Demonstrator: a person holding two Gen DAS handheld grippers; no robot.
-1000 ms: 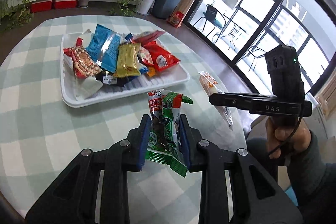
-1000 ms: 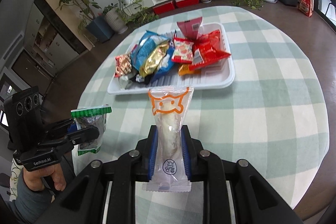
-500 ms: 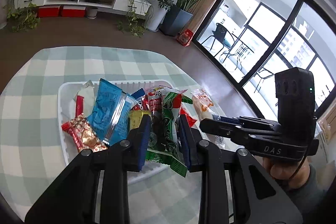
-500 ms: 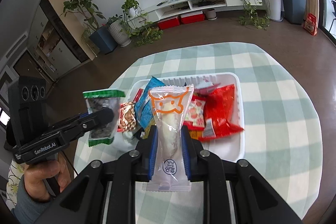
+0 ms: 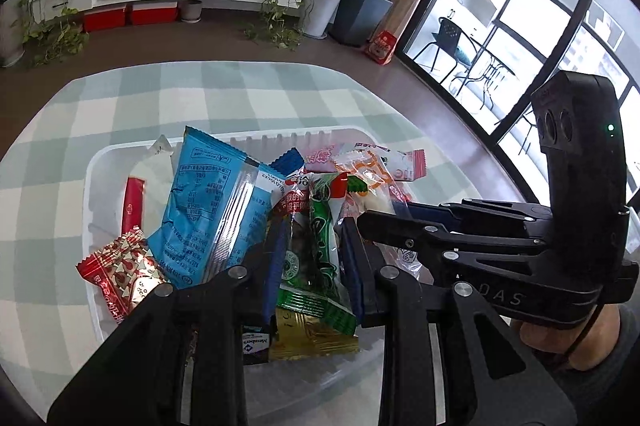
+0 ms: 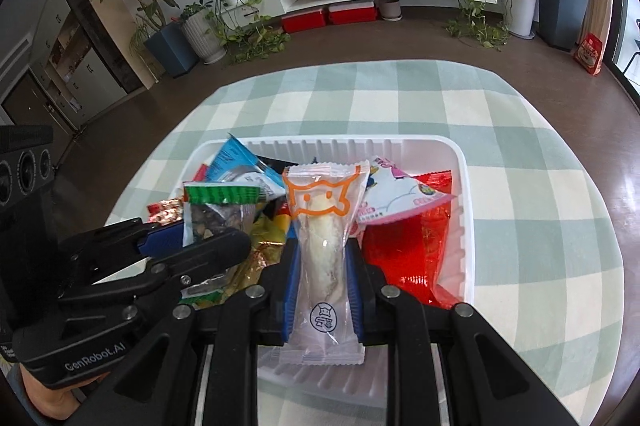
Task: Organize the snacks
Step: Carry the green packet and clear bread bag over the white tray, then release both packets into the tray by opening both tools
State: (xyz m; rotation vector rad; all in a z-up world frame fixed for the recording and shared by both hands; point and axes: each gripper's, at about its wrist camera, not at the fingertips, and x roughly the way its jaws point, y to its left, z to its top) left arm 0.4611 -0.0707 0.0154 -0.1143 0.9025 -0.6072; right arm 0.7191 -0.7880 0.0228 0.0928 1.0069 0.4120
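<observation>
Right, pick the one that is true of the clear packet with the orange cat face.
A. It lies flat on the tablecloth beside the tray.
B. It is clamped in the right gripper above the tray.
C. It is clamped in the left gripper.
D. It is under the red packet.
B: the right gripper is shut on the clear cat-face packet, held over the white tray of snacks.

The white tray (image 6: 466, 186) is crowded: a heap of packets (image 5: 208, 202) fills its left and middle, a red bag (image 6: 408, 250) the right. Only its ribbed far strip lies bare. The checked tablecloth (image 6: 540, 210) around it is open.
</observation>
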